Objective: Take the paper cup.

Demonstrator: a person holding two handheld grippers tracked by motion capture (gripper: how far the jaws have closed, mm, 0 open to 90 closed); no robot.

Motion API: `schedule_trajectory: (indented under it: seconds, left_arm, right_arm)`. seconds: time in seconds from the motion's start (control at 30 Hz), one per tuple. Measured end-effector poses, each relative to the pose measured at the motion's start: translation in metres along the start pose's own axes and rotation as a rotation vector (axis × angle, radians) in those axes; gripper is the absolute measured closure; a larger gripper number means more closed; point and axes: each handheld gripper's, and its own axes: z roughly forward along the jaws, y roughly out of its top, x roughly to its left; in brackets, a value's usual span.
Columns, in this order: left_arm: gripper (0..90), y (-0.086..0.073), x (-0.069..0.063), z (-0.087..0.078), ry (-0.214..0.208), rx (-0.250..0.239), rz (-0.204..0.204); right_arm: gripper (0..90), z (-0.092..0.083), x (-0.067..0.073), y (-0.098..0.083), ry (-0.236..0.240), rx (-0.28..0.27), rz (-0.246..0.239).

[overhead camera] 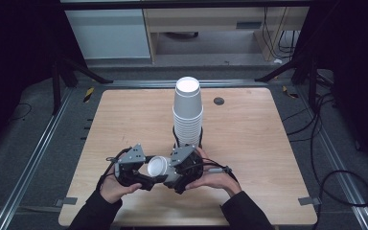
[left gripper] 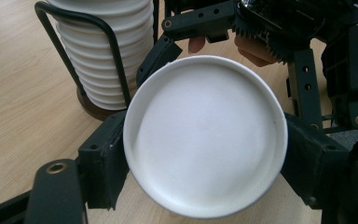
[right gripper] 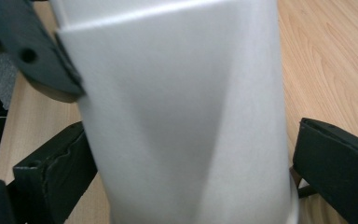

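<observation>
**Two grippers, one white cup**

At the near edge of the table (overhead camera: 249, 143), around six o'clock in the high view, both hands meet over a single white paper cup (overhead camera: 157, 166). The left gripper (overhead camera: 141, 173) comes in from about seven o'clock, the right gripper (overhead camera: 172, 175) from about five, and the cup lies on its side between them, its round end tipped up toward the camera.

Over to the left gripper view: the cup's circular end (left gripper: 205, 135) sits square in the middle, and the two black jaws press on its rim at nine and three o'clock (a firm clamp, pads touching both sides). That gripper is closed on the cup.

The right gripper view looks at the cup's wall (right gripper: 182, 121) up close. One pad (right gripper: 56, 172) touches the wall at about eight o'clock; the other pad (right gripper: 340, 163), at four o'clock, stands just off it with wood showing in the gap, so these jaws are spread around the cup and not squeezing it.

Behind the hands, at twelve o'clock from the cup, a tall stack of cups (overhead camera: 188, 112) stands upright in a black wire holder (left gripper: 98, 51) on a round base, close to the right gripper.
</observation>
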Motion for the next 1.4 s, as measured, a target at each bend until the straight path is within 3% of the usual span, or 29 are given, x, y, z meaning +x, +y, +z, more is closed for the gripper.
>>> schedule_trajectory:
  seconds: [0.37, 0.6, 0.9, 1.27, 1.4]
  left_arm:
    - [23.9, -0.004, 0.010, -0.004, 0.024, 0.017, -0.019]
    - [23.8, -0.006, 0.020, -0.010, 0.051, -0.009, -0.048]
    - [23.7, -0.004, 0.024, -0.020, 0.061, -0.070, -0.052]
    - [23.6, 0.002, 0.025, -0.028, 0.007, -0.179, -0.052]
    - [23.6, 0.004, 0.024, -0.029, -0.020, -0.203, -0.047]
  right_arm:
    - [1.4, -0.012, -0.002, -0.003, -0.013, 0.003, 0.000]
    - [2.4, -0.033, -0.006, -0.011, -0.046, -0.032, 0.032]
    - [2.9, -0.054, -0.008, -0.023, -0.090, -0.087, 0.088]
    - [2.9, -0.069, -0.009, -0.039, -0.093, -0.180, 0.185]
    - [2.9, -0.068, -0.010, -0.038, -0.078, -0.210, 0.195]
